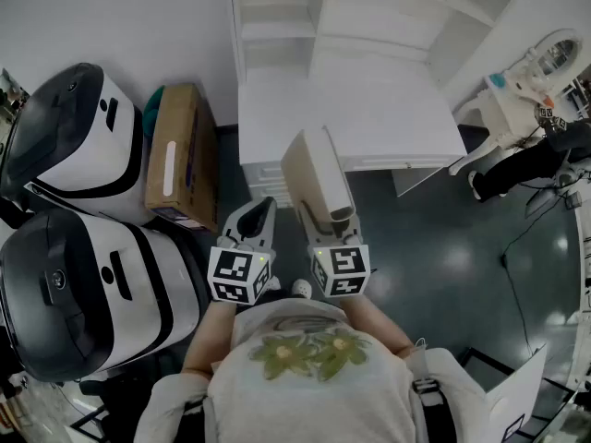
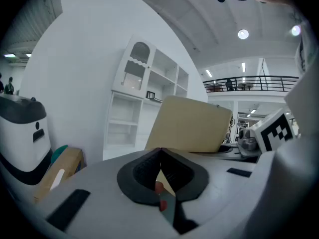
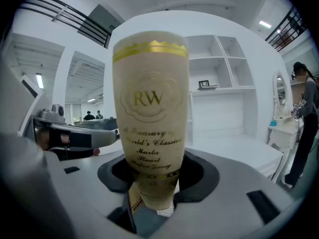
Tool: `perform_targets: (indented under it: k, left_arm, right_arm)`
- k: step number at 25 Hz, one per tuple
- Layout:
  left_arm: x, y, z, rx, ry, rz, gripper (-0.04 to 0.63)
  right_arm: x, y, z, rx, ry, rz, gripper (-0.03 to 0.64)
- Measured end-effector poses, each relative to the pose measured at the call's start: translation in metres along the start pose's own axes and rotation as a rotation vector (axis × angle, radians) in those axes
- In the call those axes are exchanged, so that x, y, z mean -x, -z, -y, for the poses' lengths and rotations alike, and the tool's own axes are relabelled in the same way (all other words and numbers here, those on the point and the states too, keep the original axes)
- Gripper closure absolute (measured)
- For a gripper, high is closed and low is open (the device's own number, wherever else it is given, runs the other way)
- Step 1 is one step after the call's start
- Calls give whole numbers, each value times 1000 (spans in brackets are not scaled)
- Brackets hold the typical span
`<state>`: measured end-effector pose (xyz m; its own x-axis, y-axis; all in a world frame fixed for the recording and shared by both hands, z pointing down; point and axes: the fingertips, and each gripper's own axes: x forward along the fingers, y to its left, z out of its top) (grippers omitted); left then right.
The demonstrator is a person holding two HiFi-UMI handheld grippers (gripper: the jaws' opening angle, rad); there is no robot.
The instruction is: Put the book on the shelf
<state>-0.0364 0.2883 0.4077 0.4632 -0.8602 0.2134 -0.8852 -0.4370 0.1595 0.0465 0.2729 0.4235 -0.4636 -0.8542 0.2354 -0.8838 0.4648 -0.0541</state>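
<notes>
head view: i stand on a dark floor (image 1: 434, 247) facing a white shelf (image 1: 277, 21) with a white table (image 1: 369, 118) at its foot. my right gripper (image 1: 338, 218) is clenched on the lower end of the book (image 1: 312, 169), a cream hardback held on end and leaning slightly away from me. its top edge lies near the front edge of the table, as far as this steep angle lets me judge. my left gripper (image 1: 260, 207) hangs just beside the book, on its left. a cardboard box (image 1: 178, 150) and two white machines (image 1: 78, 137) stand well to my left, apart from the work. left gripper view: the jaws are closed tip to tip with nothing between them. the book's plain cover shows beyond them to the right, and the shelf's open compartments stand behind it. right gripper view: the jaws grasp the foot of the book's spine, which rises up the middle of the view with gold lettering. the shelf's compartments lie beyond it to the right, above the table. progress: the book is in hand and in front of the shelf, but it is in no compartment and touches neither shelf nor table. what is left, in my judgement, is to carry it forward over the table, stand it in a compartment and let go.
</notes>
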Motion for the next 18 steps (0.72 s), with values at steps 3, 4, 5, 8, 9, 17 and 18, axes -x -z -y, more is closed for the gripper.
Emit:
perform_targets:
  k: [3, 4, 5, 8, 9, 17, 18]
  left_arm:
    - [0, 0, -4, 16, 23, -6, 568]
    - [0, -1, -5, 32, 36, -4, 568]
    - [1, -3, -6, 52, 49, 0, 568]
    - [2, -7, -14, 66, 48, 8, 568]
    - [2, -6, -17, 54, 45, 6, 568]
    - [3, 2, -31, 37, 92, -7, 568]
    - [4, 3, -32, 36, 97, -6, 568]
  right_arm:
    - [-6, 0, -1, -9, 6, -2, 390]
    - [-8, 0, -1, -15, 9, -2, 390]
    - [-9, 0, -1, -22, 11, -2, 390]
    - [-15, 1, -3, -33, 22, -3, 388]
    - [-17, 1, -4, -33, 28, -4, 388]
    - [-27, 12, -13, -31, 67, -5, 388]
    - [-27, 13, -14, -28, 68, -5, 388]
